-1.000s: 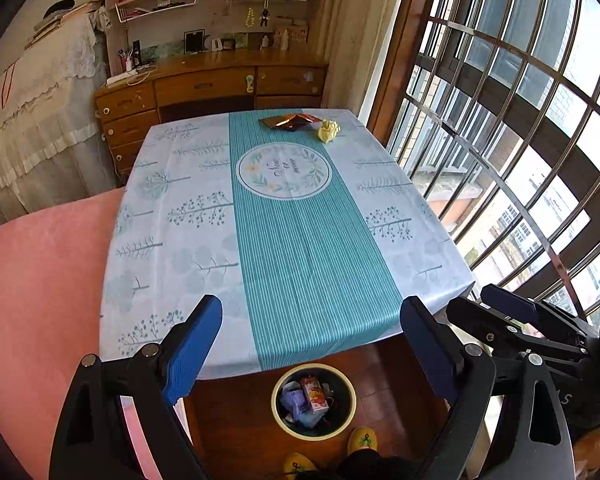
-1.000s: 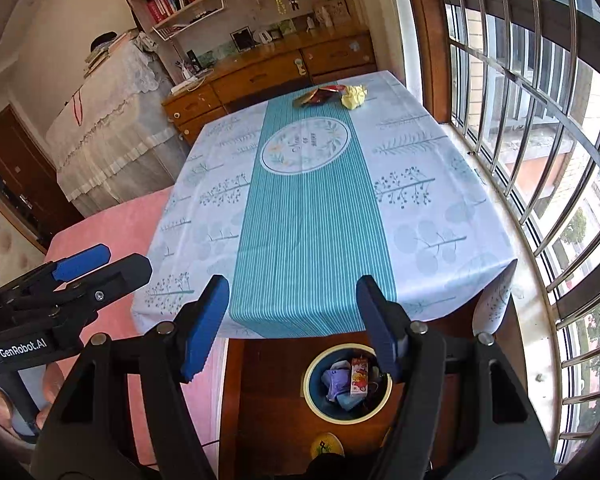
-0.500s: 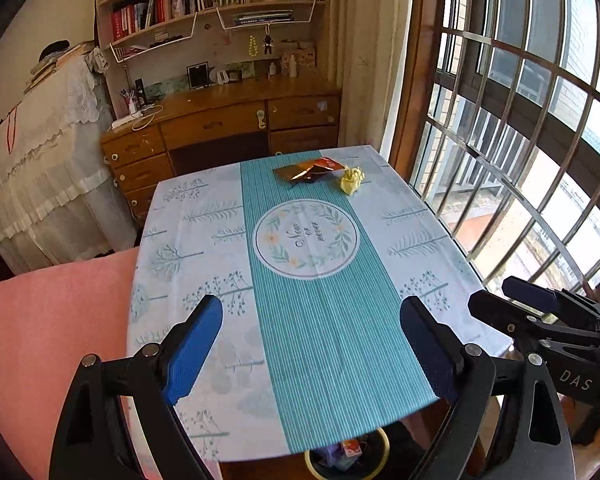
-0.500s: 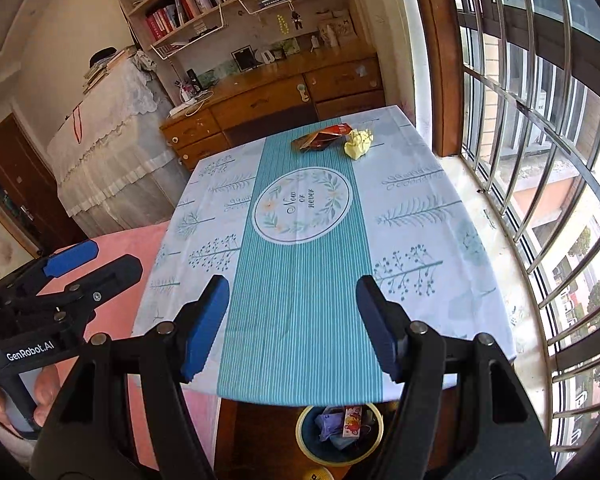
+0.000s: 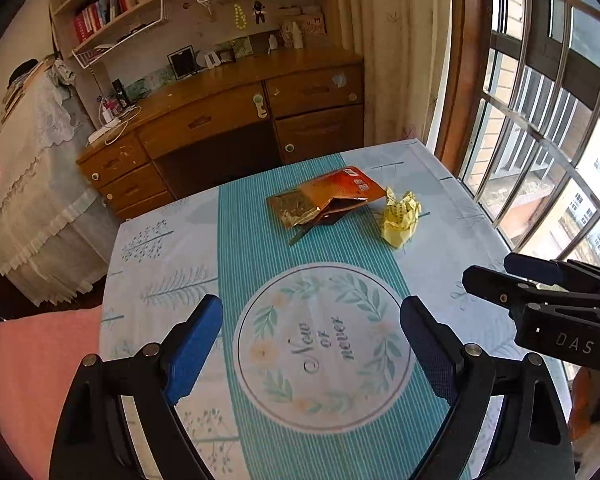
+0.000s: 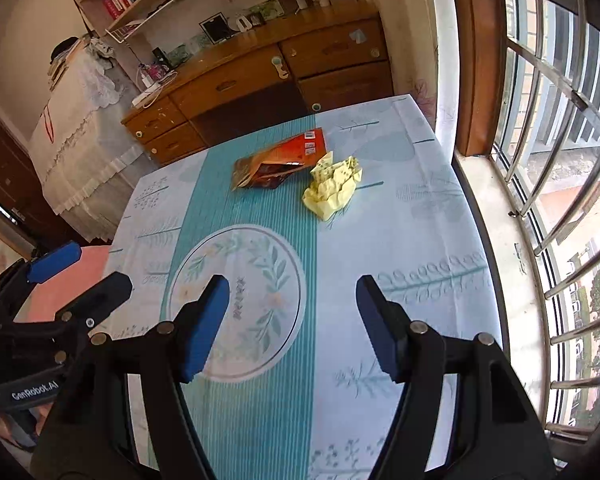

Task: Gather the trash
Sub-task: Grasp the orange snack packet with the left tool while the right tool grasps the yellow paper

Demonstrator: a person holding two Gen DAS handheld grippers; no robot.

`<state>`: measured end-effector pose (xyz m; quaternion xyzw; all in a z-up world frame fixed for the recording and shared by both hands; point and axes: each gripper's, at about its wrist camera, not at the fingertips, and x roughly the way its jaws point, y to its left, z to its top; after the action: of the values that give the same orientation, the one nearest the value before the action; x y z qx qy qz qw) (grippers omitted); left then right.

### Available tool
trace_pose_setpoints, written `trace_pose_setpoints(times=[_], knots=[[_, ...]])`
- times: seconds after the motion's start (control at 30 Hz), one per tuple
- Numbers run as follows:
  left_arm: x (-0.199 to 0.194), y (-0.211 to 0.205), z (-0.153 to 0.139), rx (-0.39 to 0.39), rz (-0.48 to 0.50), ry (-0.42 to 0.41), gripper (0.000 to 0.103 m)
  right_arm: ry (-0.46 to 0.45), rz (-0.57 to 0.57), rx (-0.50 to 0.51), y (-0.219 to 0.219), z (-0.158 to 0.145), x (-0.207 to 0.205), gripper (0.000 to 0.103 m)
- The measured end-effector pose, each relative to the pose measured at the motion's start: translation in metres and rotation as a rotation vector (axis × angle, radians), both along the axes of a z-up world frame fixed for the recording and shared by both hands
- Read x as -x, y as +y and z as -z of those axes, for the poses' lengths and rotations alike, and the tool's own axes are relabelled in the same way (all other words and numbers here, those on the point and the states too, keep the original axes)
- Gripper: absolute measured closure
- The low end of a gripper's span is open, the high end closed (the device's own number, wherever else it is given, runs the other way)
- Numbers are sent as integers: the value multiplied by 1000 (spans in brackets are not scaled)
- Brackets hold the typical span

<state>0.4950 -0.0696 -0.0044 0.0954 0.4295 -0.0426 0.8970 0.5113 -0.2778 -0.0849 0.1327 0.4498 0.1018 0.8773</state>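
Left tongs (image 5: 311,340) wide apart and empty, right tongs (image 6: 293,320) likewise wide and empty, both above the counter (image 6: 400,240), orange wrapper (image 5: 328,198) and crumpled yellow paper (image 5: 400,216) lying beyond, untouched

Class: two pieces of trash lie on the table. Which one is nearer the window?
The crumpled yellow wrapper. It lies on the window side, on the pale cloth, beside the flat orange packet on the teal stripe.
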Motion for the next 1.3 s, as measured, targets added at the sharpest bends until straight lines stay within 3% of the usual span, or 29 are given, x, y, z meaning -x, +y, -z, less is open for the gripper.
trace_pose_setpoints(times=[0.13,0.37,0.43,0.5,0.63,0.97,1.3], knots=[[-64,-14,33,-38,-7,21,11,45,19,-28,-9,37,-75,40],[-131,-16,73,-53,-43,62,11,110,8,-17,-3,89,-148,40],[-145,-17,83,-59,-44,77,11,119,-5,-24,-3,101,-162,53],[-157,-22,92,-69,-32,86,11,109,-18,-39,-5,106,-170,65],[-161,-35,99,-96,10,82,11,92,-22,-32,-14,108,-178,69],[-202,-79,135,-213,92,87,11,91,-6,-70,-47,108,-181,70],[-243,-93,159,-247,125,103,12,80,-21,-102,-54,111,-175,70]])
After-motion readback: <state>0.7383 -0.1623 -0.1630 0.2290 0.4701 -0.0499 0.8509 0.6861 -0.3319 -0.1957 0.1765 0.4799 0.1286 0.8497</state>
